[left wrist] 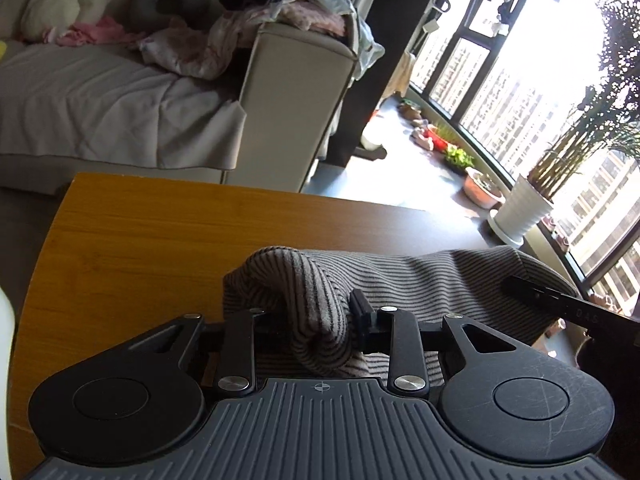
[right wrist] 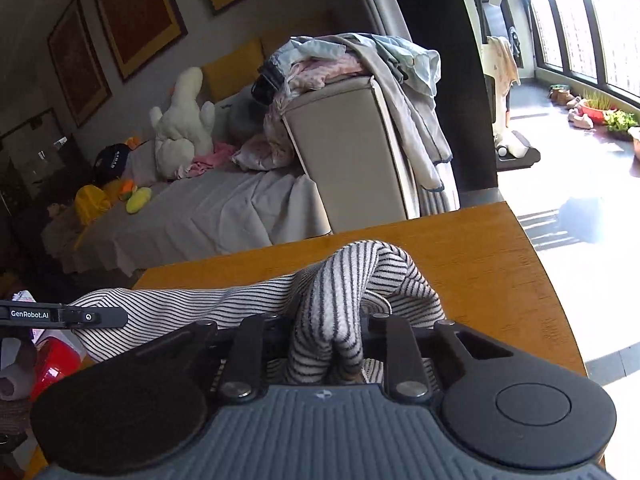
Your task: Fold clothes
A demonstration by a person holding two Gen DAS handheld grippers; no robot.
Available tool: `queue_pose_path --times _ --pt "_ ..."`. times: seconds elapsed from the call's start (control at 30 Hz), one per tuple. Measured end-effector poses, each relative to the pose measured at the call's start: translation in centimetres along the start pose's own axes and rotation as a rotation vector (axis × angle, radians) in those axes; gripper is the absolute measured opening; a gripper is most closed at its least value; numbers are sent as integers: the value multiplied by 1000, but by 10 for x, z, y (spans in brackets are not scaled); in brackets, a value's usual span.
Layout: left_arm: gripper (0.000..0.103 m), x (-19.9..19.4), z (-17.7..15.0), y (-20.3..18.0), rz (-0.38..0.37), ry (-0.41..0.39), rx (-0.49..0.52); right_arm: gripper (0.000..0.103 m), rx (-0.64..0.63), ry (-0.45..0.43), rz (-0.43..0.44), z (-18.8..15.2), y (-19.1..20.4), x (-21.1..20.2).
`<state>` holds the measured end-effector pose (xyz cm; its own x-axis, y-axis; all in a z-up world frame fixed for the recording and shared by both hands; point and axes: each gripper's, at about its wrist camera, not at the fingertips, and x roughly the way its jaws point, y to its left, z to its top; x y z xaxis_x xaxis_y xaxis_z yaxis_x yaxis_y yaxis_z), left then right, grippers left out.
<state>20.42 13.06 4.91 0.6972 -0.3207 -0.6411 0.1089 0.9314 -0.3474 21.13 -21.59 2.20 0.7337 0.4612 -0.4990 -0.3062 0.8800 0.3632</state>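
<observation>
**Observer A:** Striped garment (left wrist: 420,280) lies across near edge of the wooden table (left wrist: 160,232), stretched between both tools. Left gripper (left wrist: 316,320) is clamped on a bunched fold of it; cloth humps up over the fingers and fills the gap. Right gripper (right wrist: 332,340) likewise pinched on a gathered ridge of the same fabric at the other end.

**Observer B:** Agreed, both narrow and both holding cloth. In the left view, the other tool's finger (left wrist: 560,304) shows over the far right part of the garment. How will it handle?

**Observer A:** Judging by the drape: thin knit, soft, light, no stiffness. It sags and puckers wherever it isn't supported. Probably stretchy, so a pull would lengthen it before it moves.

**Observer B:** Slip risk?

**Observer A:** Low, I'd say; ribbed surface bunched thick between the pads. Bigger worry is grabbing more layers than wanted.

**Observer B:** Best hold?

**Observer A:** Corners or hem edge, both ends level, so the fold line falls straight. Present grips look like mid-edge bunches; exact seam or corner I cannot make out.

**Observer B:** Background: sofa (right wrist: 352,152) beyond the table with a heap of other clothes (right wrist: 352,60) on its arm, well apart.
</observation>
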Motion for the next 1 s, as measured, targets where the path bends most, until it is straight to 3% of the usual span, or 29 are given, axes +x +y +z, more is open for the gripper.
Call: queue_pose_path --times 0.17,0.27,0.37,0.47,0.57,0.6,0.63,0.7,0.77,0.83,0.97,1.0 --pt "34 -36 -36 -23 -43 5 58 20 10 4 29 -20 -2 -48" --pt "37 -42 -63 -28 -57 40 70 20 37 45 0 -44 -14 -54" --pt "37 -31 -89 -25 -12 88 76 21 79 79 -57 -69 -29 -47" --pt "51 -18 -108 -16 54 104 84 31 82 65 -80 -84 -31 -46" --pt "53 -27 -104 -15 56 77 70 40 45 67 -91 -84 -26 -50" --pt "54 -32 -102 -17 64 57 80 49 26 64 -112 -81 -23 -51" --pt "58 -38 -99 -19 64 35 92 69 4 58 -138 -79 -20 -53" --pt "72 -49 -94 -24 47 -6 107 82 -46 7 -188 -74 -15 -59" --pt "88 -56 -93 -32 -2 -20 112 86 -81 -46 -190 -66 -10 -66" --pt "91 -57 -93 -42 -51 -14 122 103 -84 -86 -159 -56 -6 -70" --pt "96 -35 -103 -54 -129 61 100 103 -88 -90 -96 -48 3 -62" --pt "96 -26 -105 -55 -140 90 77 103 -103 -79 -117 -47 5 -56"
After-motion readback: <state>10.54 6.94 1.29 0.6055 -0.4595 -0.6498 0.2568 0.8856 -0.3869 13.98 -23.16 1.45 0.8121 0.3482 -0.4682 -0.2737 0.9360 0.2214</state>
